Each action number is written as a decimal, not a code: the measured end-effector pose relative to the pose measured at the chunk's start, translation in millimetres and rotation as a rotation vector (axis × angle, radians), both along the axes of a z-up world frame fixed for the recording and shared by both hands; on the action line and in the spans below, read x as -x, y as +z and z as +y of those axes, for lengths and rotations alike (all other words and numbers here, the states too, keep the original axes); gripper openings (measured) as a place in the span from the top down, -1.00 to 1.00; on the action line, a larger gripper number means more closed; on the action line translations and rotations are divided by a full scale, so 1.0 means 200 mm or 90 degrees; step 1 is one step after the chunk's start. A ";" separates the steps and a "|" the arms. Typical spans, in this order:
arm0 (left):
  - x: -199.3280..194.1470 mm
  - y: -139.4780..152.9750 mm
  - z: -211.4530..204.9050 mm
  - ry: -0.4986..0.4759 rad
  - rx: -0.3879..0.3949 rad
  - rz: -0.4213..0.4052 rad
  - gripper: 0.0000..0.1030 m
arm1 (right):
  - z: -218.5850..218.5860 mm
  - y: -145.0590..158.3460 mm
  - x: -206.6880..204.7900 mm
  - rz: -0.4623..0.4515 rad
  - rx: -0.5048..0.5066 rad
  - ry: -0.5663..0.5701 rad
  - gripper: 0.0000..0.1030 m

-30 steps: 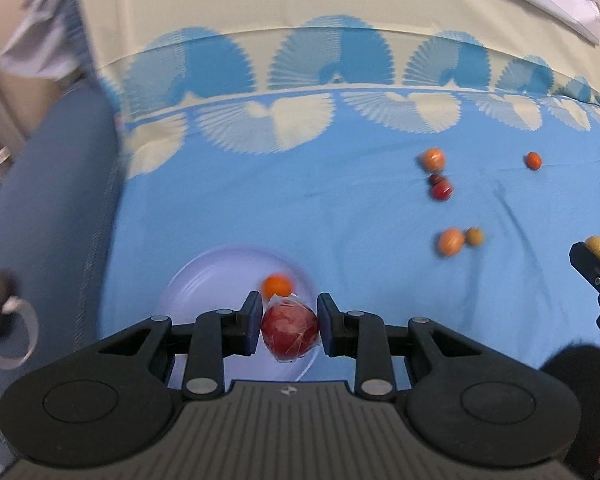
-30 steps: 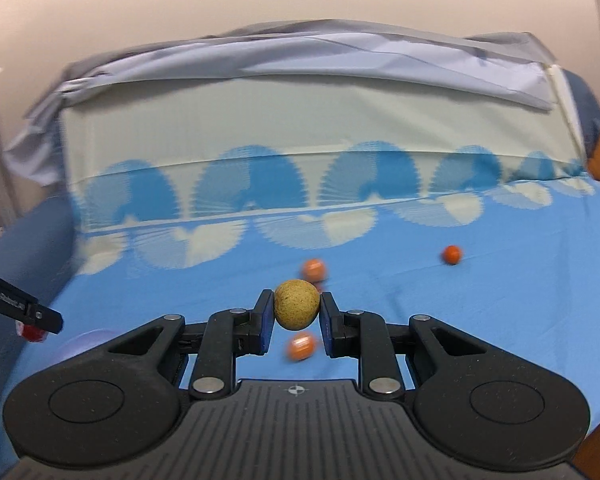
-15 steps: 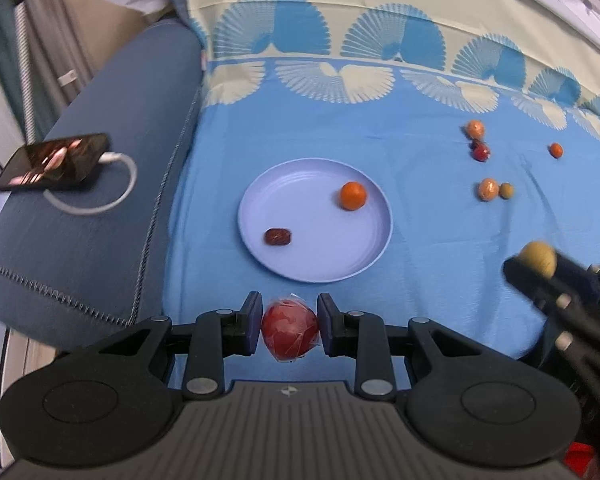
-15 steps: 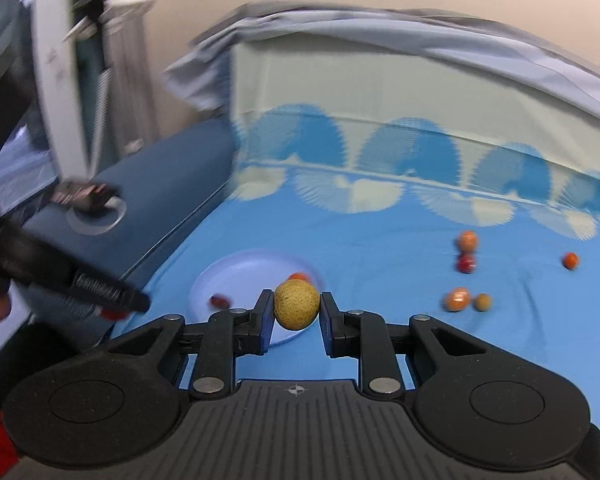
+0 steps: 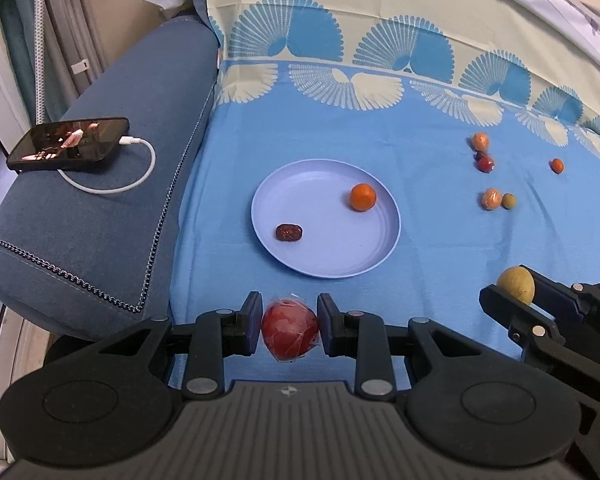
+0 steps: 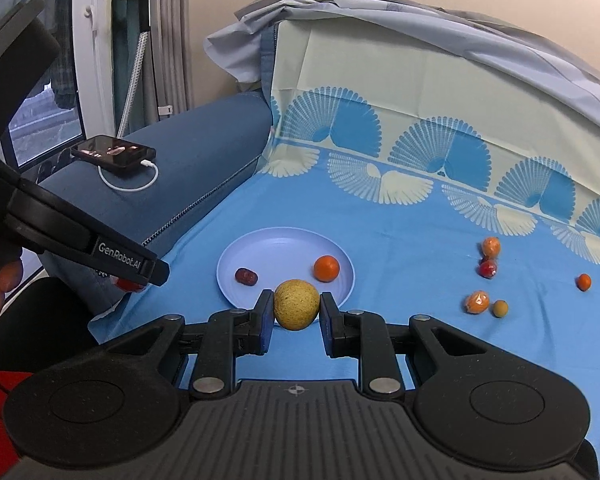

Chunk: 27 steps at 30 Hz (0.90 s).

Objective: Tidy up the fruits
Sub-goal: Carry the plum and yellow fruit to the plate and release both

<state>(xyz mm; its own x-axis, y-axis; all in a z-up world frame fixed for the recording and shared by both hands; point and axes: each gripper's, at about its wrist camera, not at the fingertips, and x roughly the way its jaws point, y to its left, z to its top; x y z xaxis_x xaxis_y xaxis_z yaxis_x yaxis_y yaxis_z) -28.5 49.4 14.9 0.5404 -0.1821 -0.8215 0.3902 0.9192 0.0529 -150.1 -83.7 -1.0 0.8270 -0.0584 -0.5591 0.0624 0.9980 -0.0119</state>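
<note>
On the sofa, a blue sheet [image 5: 320, 128] with a fan-shell border covers the seat and runs up the backrest, beside a dark blue padded armrest [image 5: 112, 184]. A pale lilac plate [image 5: 328, 264] lies flat on the sheet near the armrest. A black phone [image 5: 68, 144] lies on the armrest with a white charging cable [image 5: 120, 184] plugged in and looping beside it.

The left gripper [image 5: 290, 330] hovers just short of the plate's near rim, its pads pressed on both sides of a red fruit in clear wrap [image 5: 290, 330]. The right gripper [image 6: 296, 310] is clamped on a round yellow-brown fruit [image 6: 296, 308], held low in front of the plate's near edge; from the left wrist view it sits to the right of the plate, above the sheet.

On the plate, an orange citrus fruit [image 5: 362, 197] rests toward the far right side and a dark red date [image 5: 289, 233] lies toward the left, well apart. Farther right on the sheet lie loose fruits: a wrapped orange fruit [image 5: 480, 141] touching two small dark red ones [image 5: 485, 164], another wrapped orange fruit [image 5: 491, 199] just beside a small olive-green one [image 5: 509, 201], and a tiny orange fruit [image 5: 557, 165] on its own.
</note>
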 end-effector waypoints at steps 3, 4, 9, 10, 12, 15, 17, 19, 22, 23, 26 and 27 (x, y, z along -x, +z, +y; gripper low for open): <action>-0.01 -0.01 0.00 0.001 0.001 0.004 0.37 | 0.00 0.00 -0.01 0.004 0.001 0.002 0.51; -0.01 -0.01 0.00 0.002 0.001 0.005 0.37 | 0.00 0.00 -0.02 0.005 0.001 0.003 0.51; -0.04 -0.03 0.00 0.002 -0.001 0.013 0.37 | -0.01 -0.02 -0.04 0.016 -0.002 0.006 0.51; -0.04 -0.04 -0.01 0.002 -0.002 0.015 0.37 | -0.01 -0.02 -0.05 0.019 -0.003 0.006 0.51; -0.05 -0.05 -0.01 0.002 -0.002 0.020 0.37 | -0.02 -0.03 -0.06 0.025 -0.005 0.007 0.51; -0.10 -0.06 0.00 0.001 0.002 0.035 0.37 | -0.02 -0.05 -0.08 0.035 -0.009 0.006 0.51; -0.14 -0.07 0.01 -0.003 0.008 0.049 0.37 | -0.03 -0.07 -0.10 0.041 -0.010 0.004 0.51; -0.19 -0.08 0.02 -0.001 0.007 0.053 0.37 | -0.03 -0.09 -0.13 0.048 -0.009 0.003 0.51; -0.28 -0.09 0.01 0.002 0.002 0.053 0.37 | -0.05 -0.12 -0.19 0.056 -0.009 0.000 0.51; -0.30 -0.09 0.01 0.001 0.001 0.055 0.37 | -0.05 -0.13 -0.21 0.059 -0.010 0.000 0.51; -0.40 -0.12 -0.03 -0.001 0.000 0.066 0.37 | -0.06 -0.18 -0.30 0.074 -0.009 0.002 0.51; -0.43 -0.13 -0.04 -0.002 -0.003 0.068 0.37 | -0.07 -0.20 -0.33 0.082 -0.008 0.003 0.51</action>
<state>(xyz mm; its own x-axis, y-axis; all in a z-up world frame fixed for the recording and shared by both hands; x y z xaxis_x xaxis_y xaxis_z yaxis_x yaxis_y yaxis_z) 58.5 40.8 -11.4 0.4488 -0.1802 -0.8753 0.3970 0.9177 0.0146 -83.3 -96.9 -41.3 0.7488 -0.0476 -0.6611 0.0566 0.9984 -0.0078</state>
